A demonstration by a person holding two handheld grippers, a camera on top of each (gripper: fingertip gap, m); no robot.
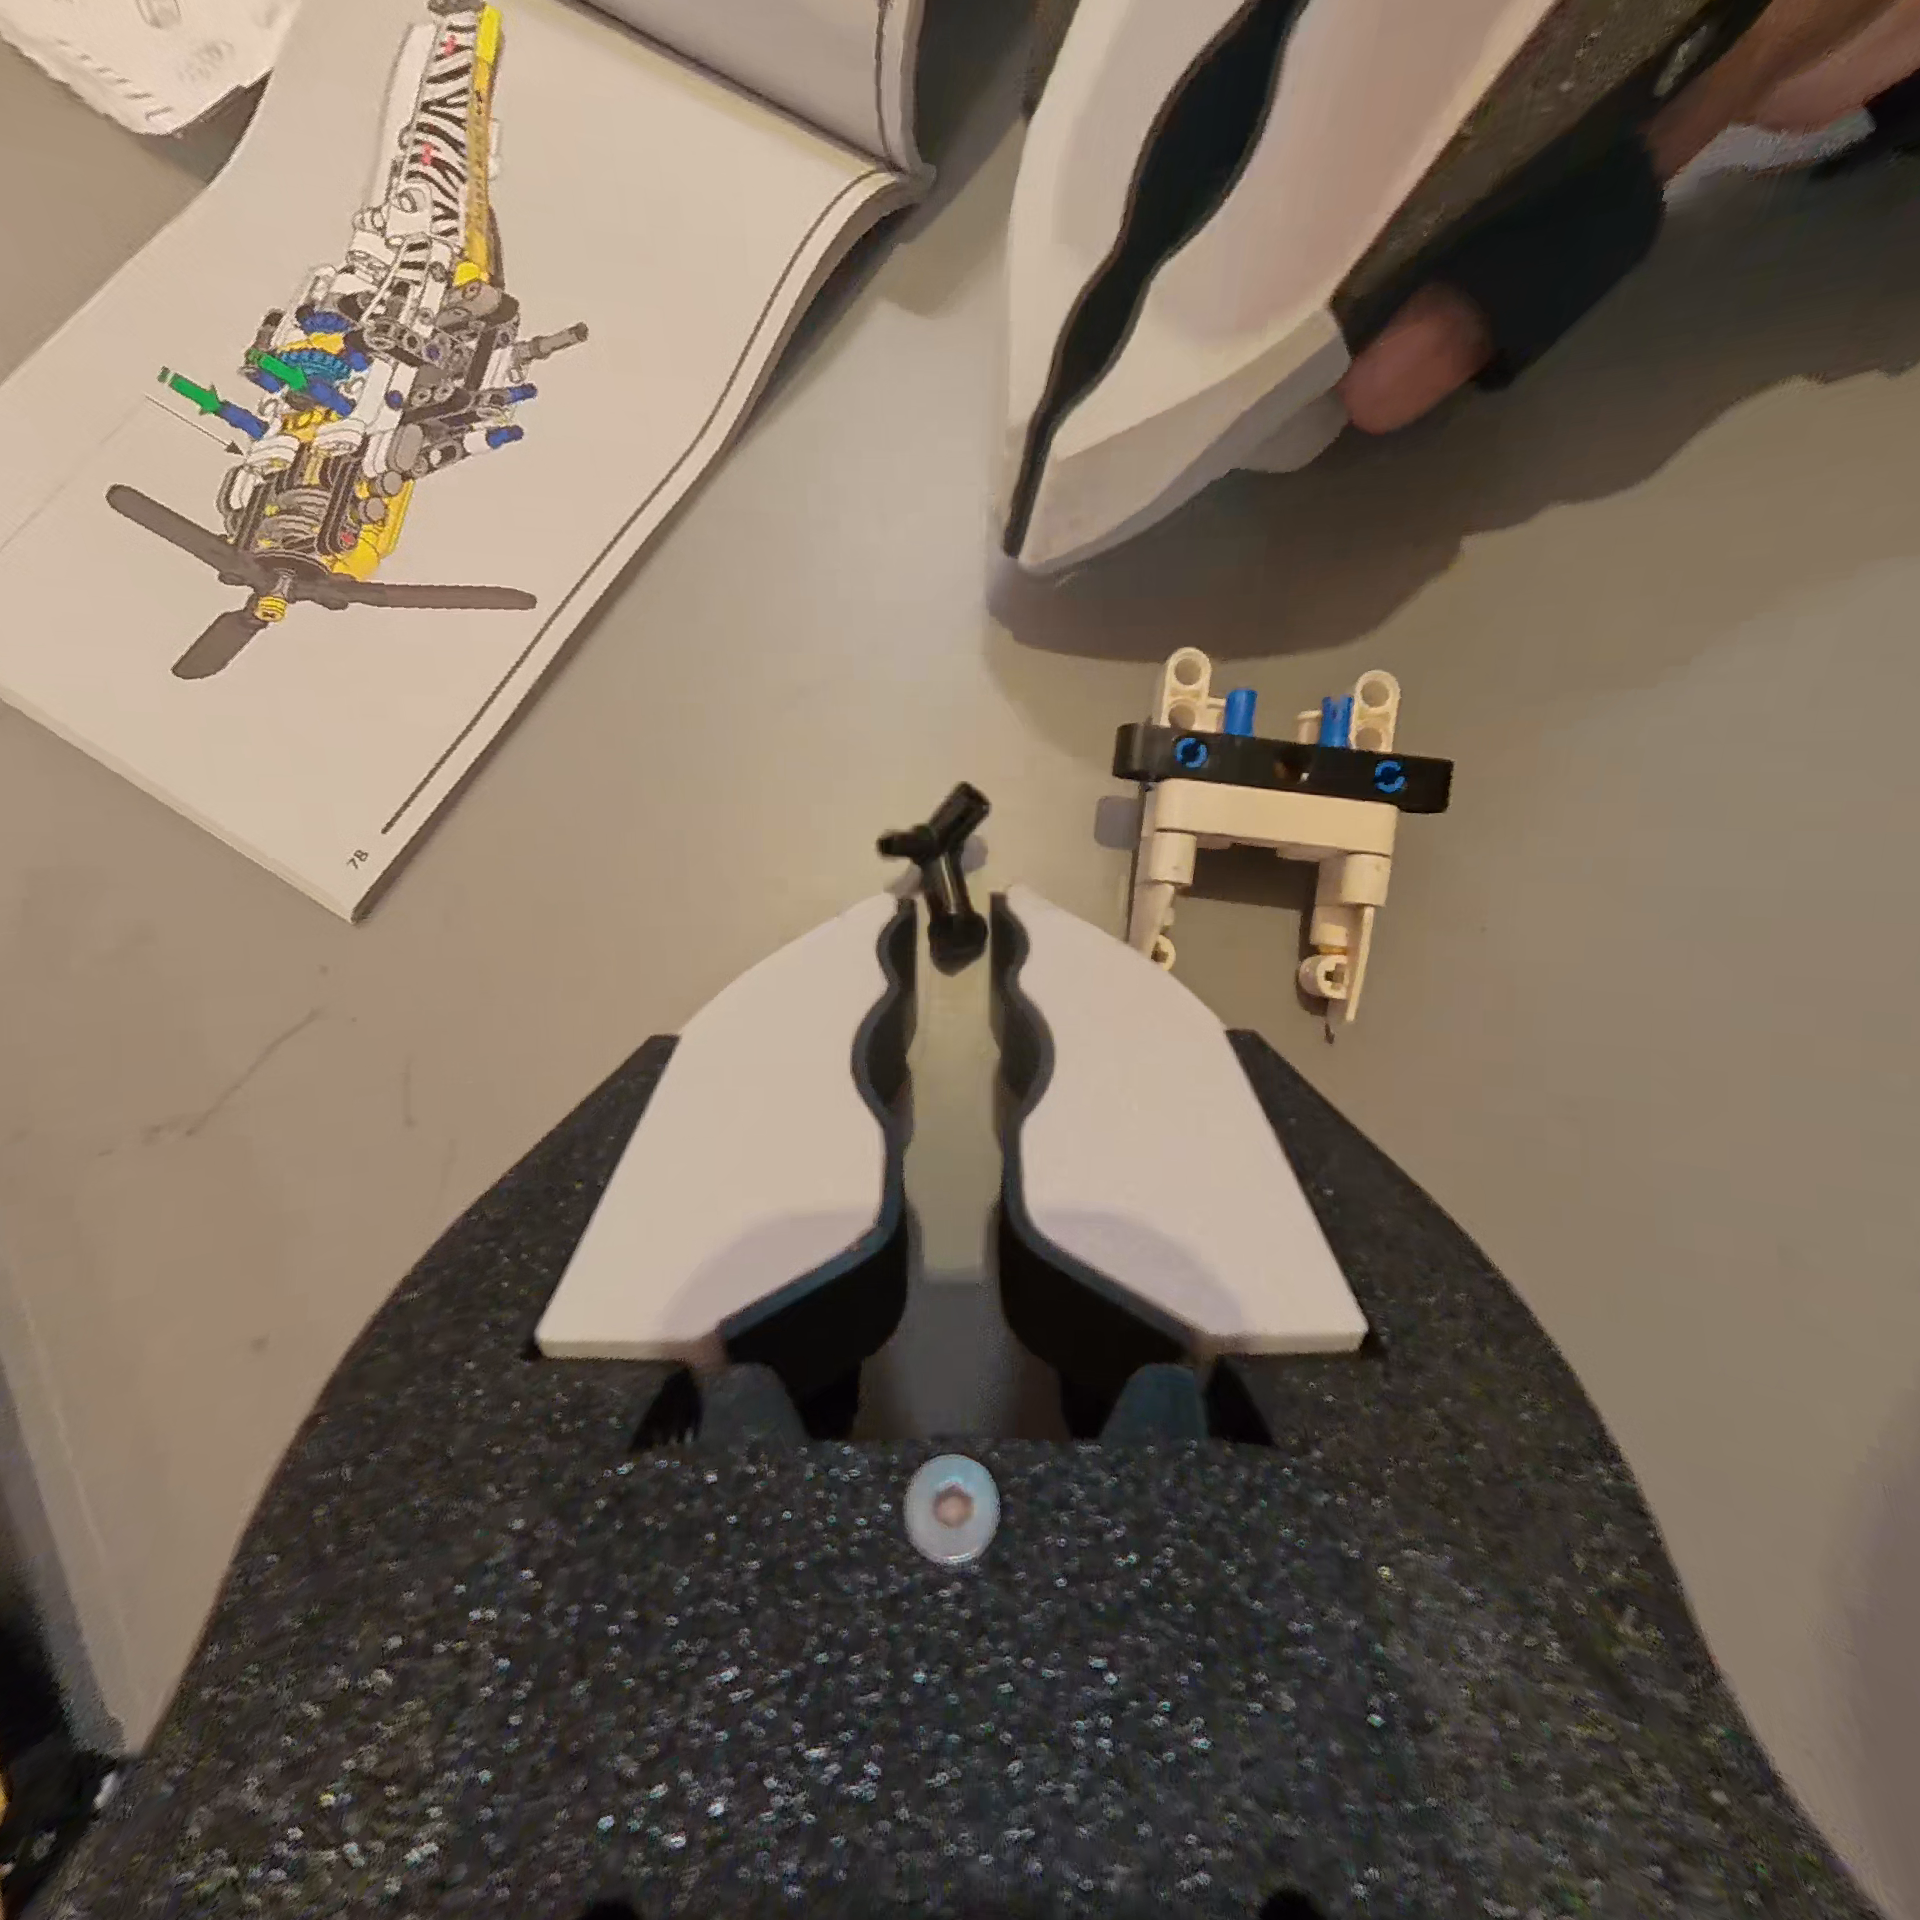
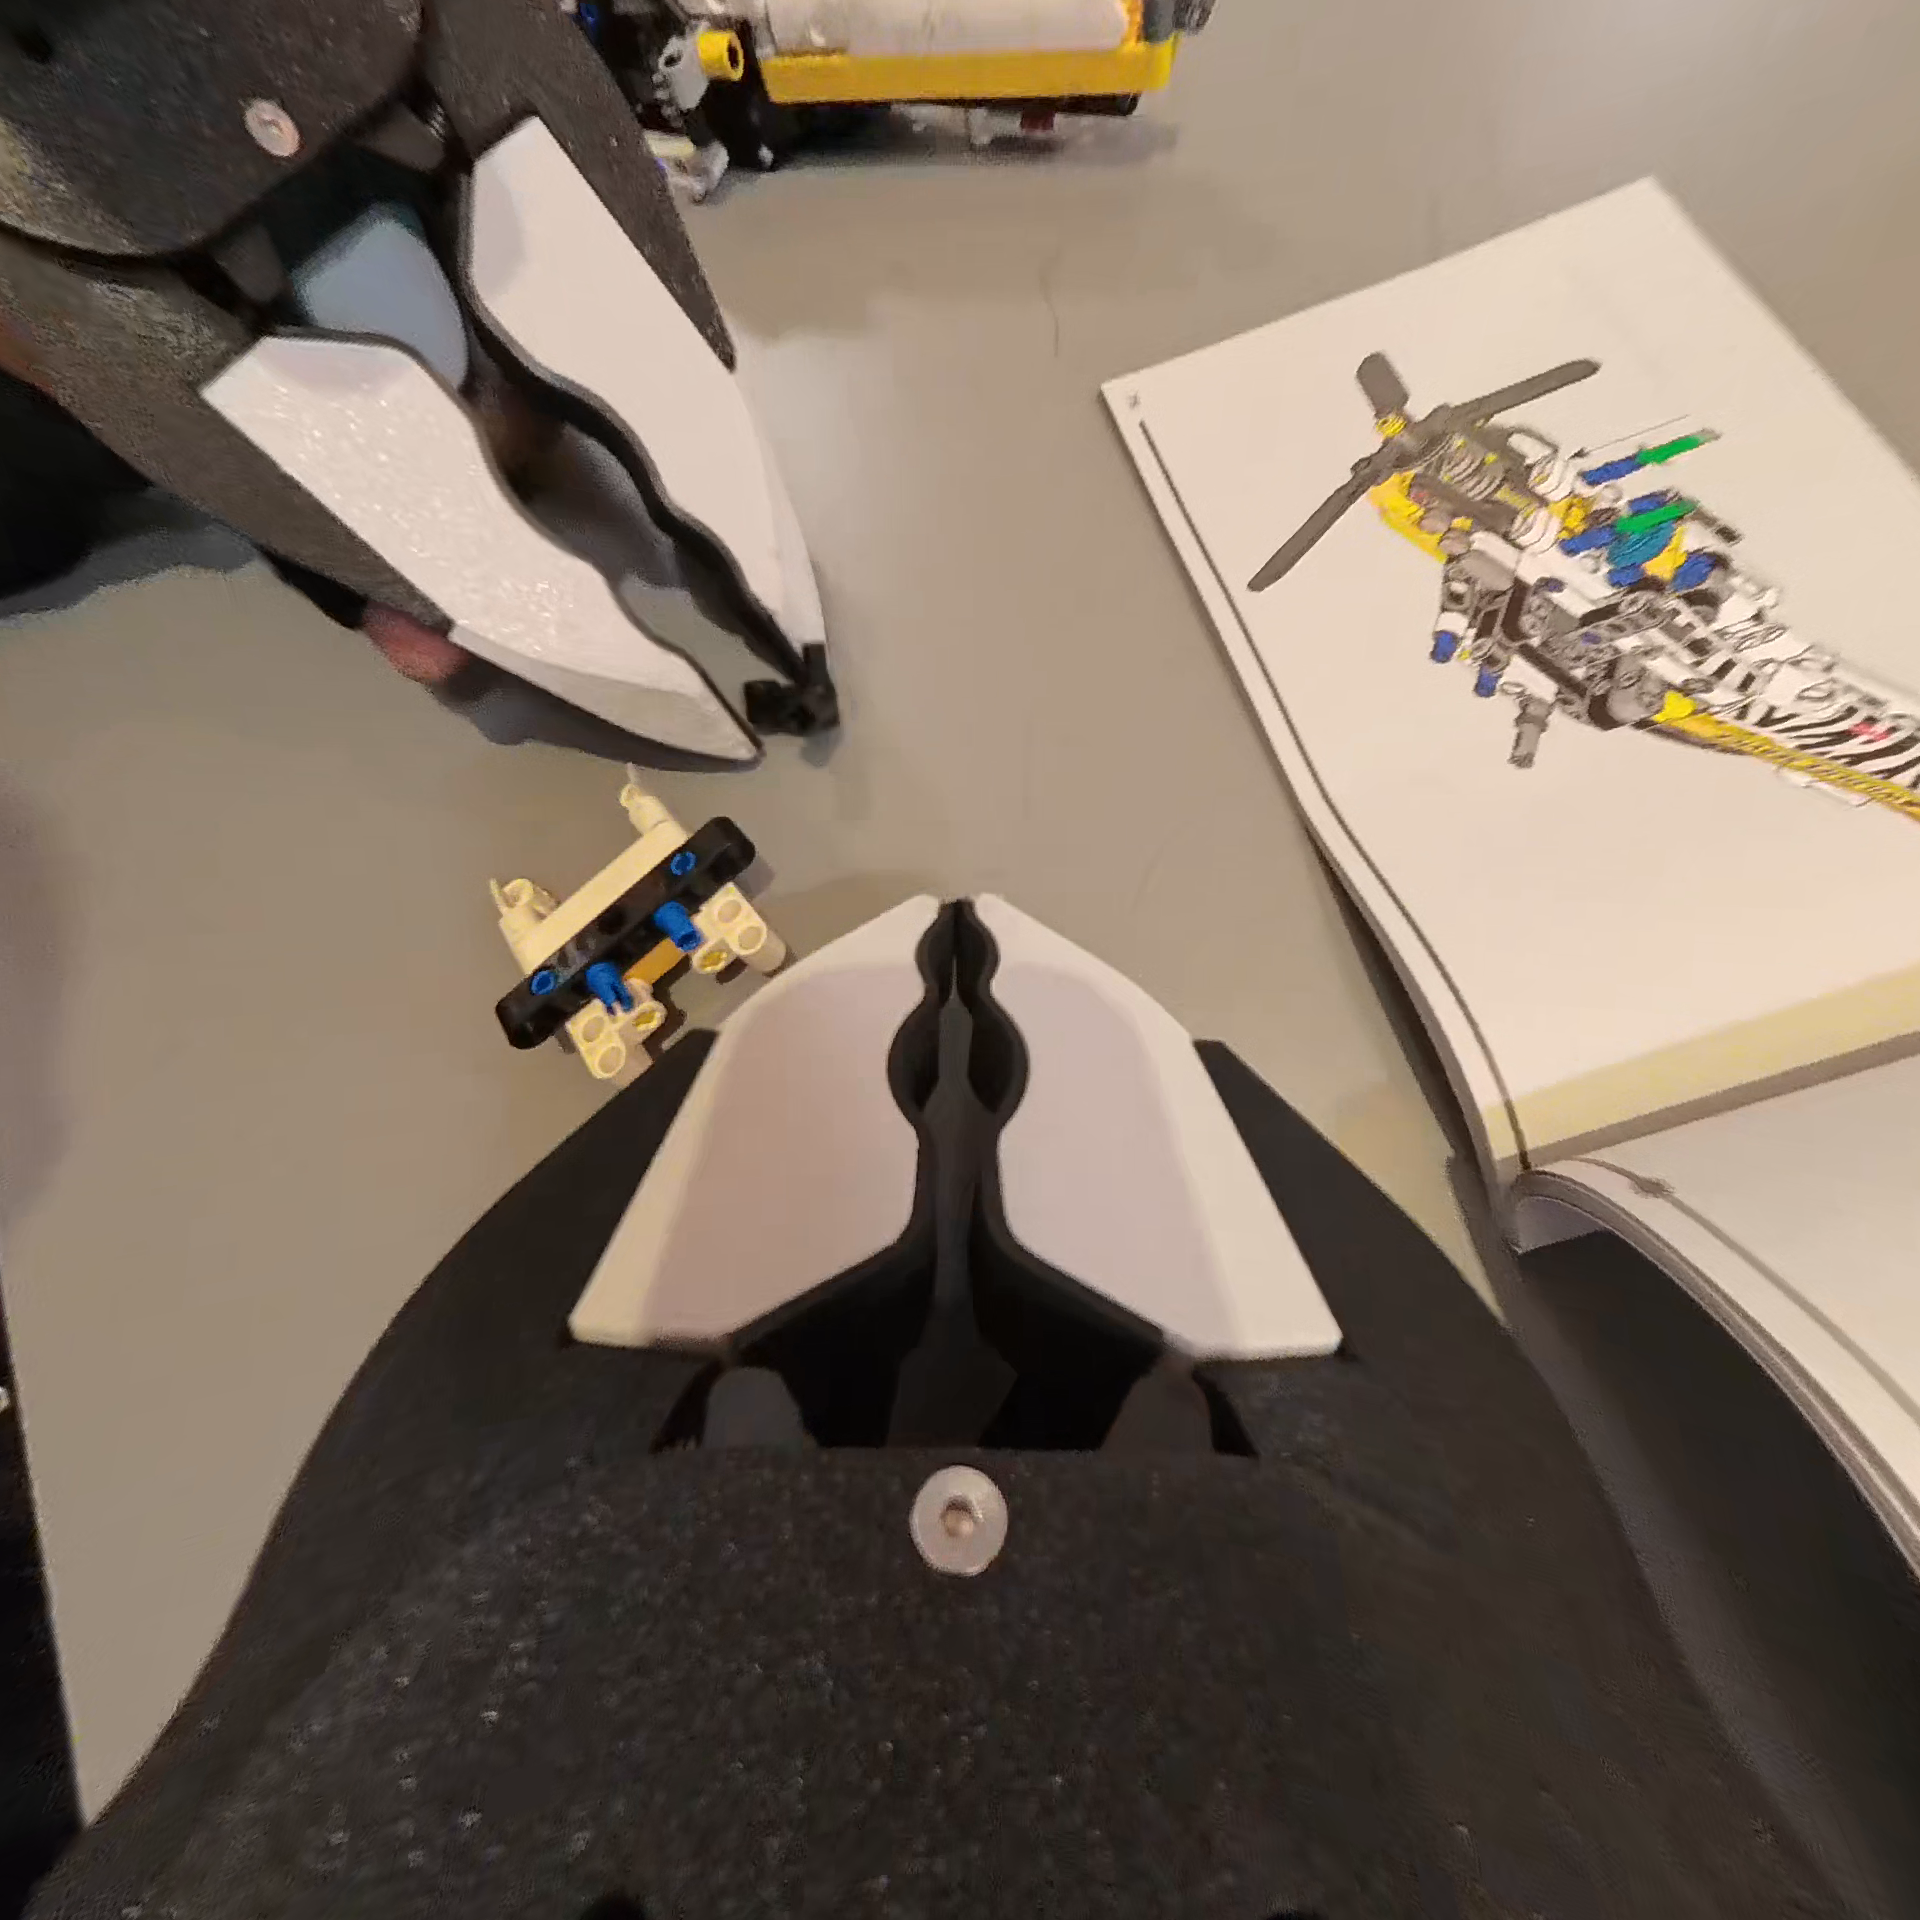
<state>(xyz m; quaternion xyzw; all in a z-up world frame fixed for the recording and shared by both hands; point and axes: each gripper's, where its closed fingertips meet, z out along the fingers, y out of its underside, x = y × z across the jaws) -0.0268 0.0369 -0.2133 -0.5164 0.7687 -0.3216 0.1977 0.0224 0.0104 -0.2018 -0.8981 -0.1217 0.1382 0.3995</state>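
Observation:
My left gripper (image 1: 948,914) is low over the grey table, slightly open. A small black three-pronged connector (image 1: 940,868) stands between its fingertips, with a sliver of space on each side. In the right wrist view the connector (image 2: 790,704) sits at that gripper's tips (image 2: 792,698). A small cream and black assembly with blue pins (image 1: 1273,821) lies on the table just right of my left gripper. It is left of my right gripper (image 2: 954,909) in the right wrist view (image 2: 634,940). My right gripper is shut with nothing between its pads; it also shows at the upper right of the left wrist view (image 1: 1023,551).
An open instruction booklet (image 1: 416,436) with a picture of a yellow and striped aircraft lies at the left; in the right wrist view it is on the right (image 2: 1558,727). A yellow built model (image 2: 935,52) stands at the far edge. A gloved hand (image 1: 1475,312) holds the right gripper. The tips of one gripper are about 6 cm away from the tips of the other.

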